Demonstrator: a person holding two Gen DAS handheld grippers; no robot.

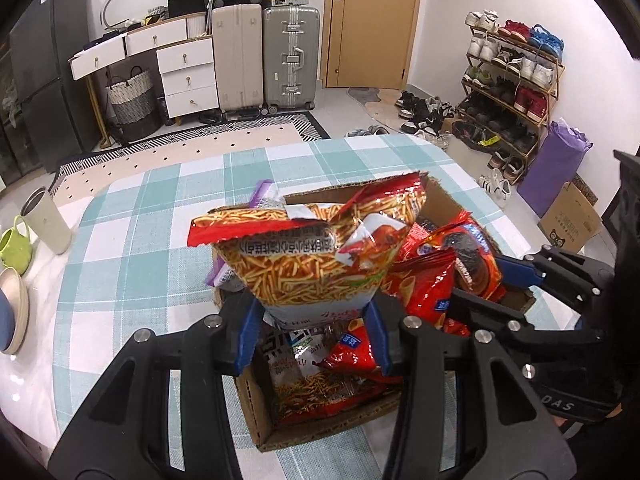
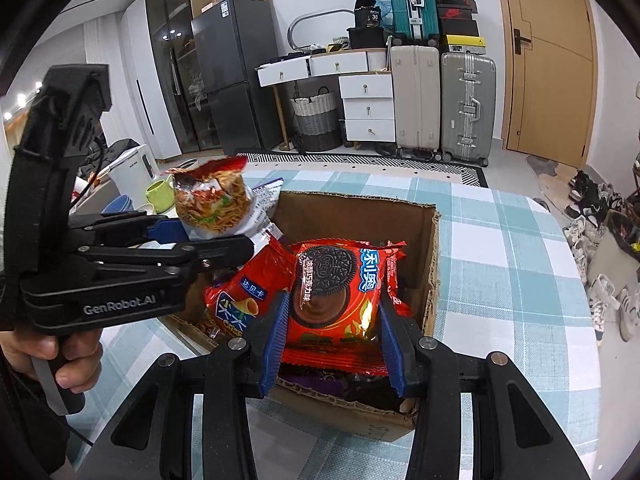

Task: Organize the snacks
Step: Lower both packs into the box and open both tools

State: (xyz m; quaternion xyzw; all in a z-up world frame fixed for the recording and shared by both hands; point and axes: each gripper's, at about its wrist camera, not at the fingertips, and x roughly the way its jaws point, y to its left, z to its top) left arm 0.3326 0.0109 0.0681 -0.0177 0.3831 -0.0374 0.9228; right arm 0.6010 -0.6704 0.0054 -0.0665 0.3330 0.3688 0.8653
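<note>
1. The cardboard box (image 2: 430, 256) sits on a table with a teal-checked cloth (image 2: 500, 240) — snack bags fill it.
2. The left gripper (image 1: 314, 322) is clamped on the bottom edge of a noodle-stick snack bag (image 1: 308, 256), held above the box's left side.
3. The right gripper (image 2: 334, 330) pinches a red Oreo pack (image 2: 332, 292) upright just over the box's near part.
4. Inside the box, beside the Oreo pack, lies a red crisp-roll bag (image 2: 240, 300) — partly under the left gripper.
5. A green mug (image 1: 14, 246) stands well left of the box.

Two close wrist views, shared box (image 1: 264, 436)
</note>
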